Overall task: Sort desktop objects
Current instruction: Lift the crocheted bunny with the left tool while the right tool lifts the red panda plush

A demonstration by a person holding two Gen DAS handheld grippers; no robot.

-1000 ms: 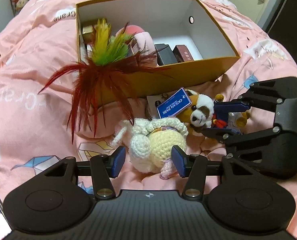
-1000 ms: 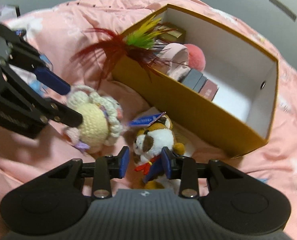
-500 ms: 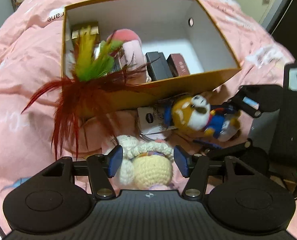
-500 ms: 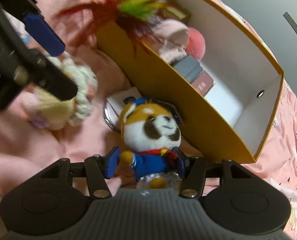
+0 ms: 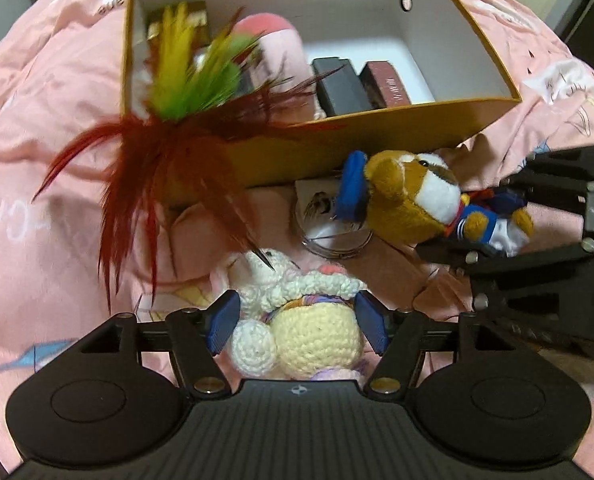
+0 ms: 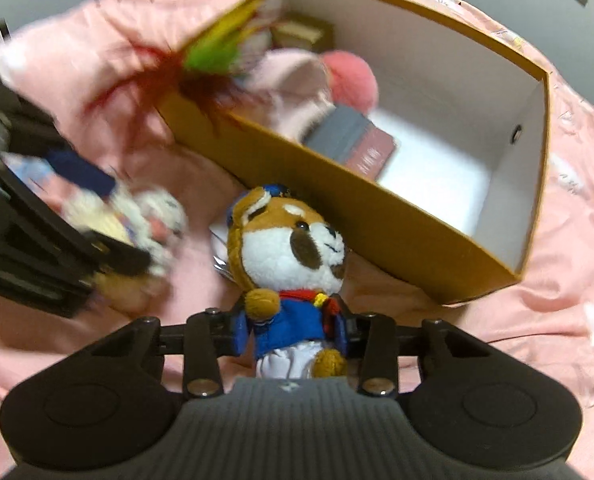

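From the left wrist, the sorting is seen to be partly done: inside the yellow box (image 5: 377, 148) a pink plush (image 5: 273, 36), two dark cases (image 5: 361, 88) and a small gold box (image 5: 185, 24) are already stowed, while a bunch of red and green feathers (image 5: 177, 128) hangs over its near-left corner. Left on the pink bed cover (image 5: 37, 220) are a crocheted doll (image 5: 305, 320), a round metal disc (image 5: 333, 228) and a plush dog (image 5: 425, 204). The crocheted doll lies between the fingers (image 5: 223, 322) of the left gripper (image 5: 297, 322); these are spread and opening wider, a pad just beside each flank, and no squeeze can be made out. Farther right, the plush dog is carried by the right gripper (image 5: 493, 224), just in front of the box's near wall.

From the right wrist, the plush dog (image 6: 289, 264) is seen upright, its blue jacket pinched between the fingers (image 6: 239, 332) of the right gripper (image 6: 291, 334), which are closing on it. The yellow box (image 6: 377, 224) lies beyond and to the right, its right half bare. The crocheted doll (image 6: 137, 220) is blurred at the left, under the left gripper (image 6: 109, 224). Both toys are judged as not yet boxed.
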